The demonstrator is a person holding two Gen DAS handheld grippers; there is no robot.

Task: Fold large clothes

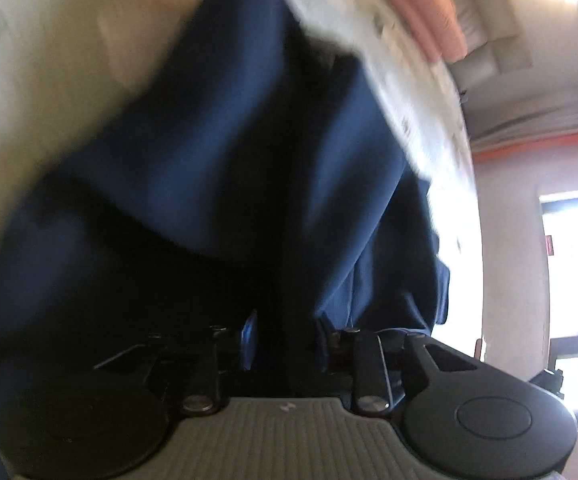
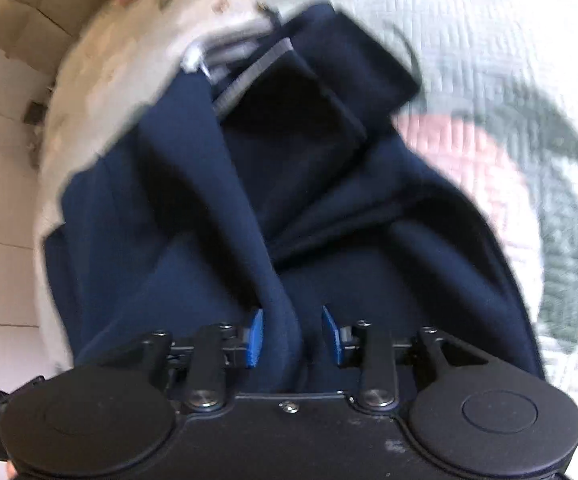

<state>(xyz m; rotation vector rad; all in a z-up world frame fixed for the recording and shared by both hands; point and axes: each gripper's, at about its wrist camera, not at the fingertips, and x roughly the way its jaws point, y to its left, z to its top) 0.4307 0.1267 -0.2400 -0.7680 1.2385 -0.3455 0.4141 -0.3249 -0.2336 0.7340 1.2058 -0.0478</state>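
Note:
A dark navy garment (image 1: pixel 225 168) hangs bunched over a white quilted bed cover (image 1: pixel 49 60). My left gripper (image 1: pixel 285 338) is shut on a fold of it, the cloth running between its blue pads (image 1: pixel 249 336). In the right wrist view the same navy garment (image 2: pixel 249 184) shows a grey-trimmed edge (image 2: pixel 249 72) at its far end. My right gripper (image 2: pixel 293 338) is shut on a thick ridge of the cloth between its blue pads (image 2: pixel 255 336). Both views are blurred by motion.
The bed cover has a pink and grey-green flower print (image 2: pixel 489 152). A pink folded item (image 1: pixel 421 4) lies at the far edge of the bed. A bright window (image 1: pixel 573 264) and wall stand to the right. Cardboard boxes (image 2: pixel 29 20) and floor lie left of the bed.

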